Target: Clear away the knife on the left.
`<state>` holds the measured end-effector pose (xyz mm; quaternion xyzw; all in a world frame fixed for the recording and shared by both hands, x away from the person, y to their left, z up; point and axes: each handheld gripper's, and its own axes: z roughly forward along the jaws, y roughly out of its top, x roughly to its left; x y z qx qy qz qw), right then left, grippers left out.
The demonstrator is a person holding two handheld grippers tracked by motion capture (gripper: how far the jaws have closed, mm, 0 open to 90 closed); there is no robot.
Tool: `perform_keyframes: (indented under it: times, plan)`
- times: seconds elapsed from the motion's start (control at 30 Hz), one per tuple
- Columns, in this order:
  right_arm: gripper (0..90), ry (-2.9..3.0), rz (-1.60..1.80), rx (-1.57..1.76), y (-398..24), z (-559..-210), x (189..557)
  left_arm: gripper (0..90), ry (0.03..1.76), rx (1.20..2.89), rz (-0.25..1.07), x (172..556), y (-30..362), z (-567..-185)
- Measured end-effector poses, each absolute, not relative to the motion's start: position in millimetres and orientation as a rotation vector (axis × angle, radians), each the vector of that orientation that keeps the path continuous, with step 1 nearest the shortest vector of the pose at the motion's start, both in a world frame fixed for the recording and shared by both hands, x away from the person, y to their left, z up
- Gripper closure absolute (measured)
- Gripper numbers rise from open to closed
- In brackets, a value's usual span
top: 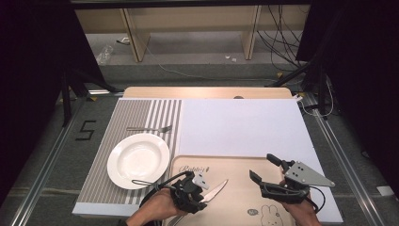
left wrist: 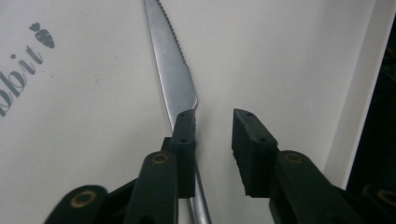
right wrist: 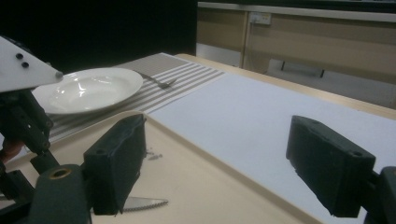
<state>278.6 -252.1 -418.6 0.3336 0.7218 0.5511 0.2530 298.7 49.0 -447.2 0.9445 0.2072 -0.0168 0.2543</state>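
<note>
Left gripper (left wrist: 212,126): over the near left part of the tray (top: 235,165), jaws partly apart with a clear gap; left jaw lies against the knife (left wrist: 175,70), right jaw stands clear of it, so no firm hold.
Right gripper (right wrist: 219,163): wide open, nothing between the jaws, above the tray's near right part.
Around: white plate (top: 138,160) just left of the tray on the striped mat (top: 136,113); fork (top: 148,128) beyond the plate; white sheet (top: 240,127) behind the tray.
In the way: nothing between knife and jaws.
Hard to see: knife handle hidden beneath the left jaw; tray's near edge cut off.
Knife: flat on the tray, serrated blade pointing away from the left gripper, toward the tray's middle.
</note>
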Motion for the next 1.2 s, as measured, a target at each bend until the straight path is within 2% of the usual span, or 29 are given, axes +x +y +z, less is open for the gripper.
perform_keyframes:
  times: [0.47, 1.2]
  plan:
    - [21.2, 1.967, 1.498, 0.902, -251.6, -418.8, 278.3, 89.1, 0.565, 2.594, -0.033, 294.3, 38.0, -460.9]
    - [21.3, 1.978, 1.497, 0.894, -250.2, -418.9, 278.2, 89.5, 0.655, 2.551, -0.017, 304.9, 50.1, -467.0]
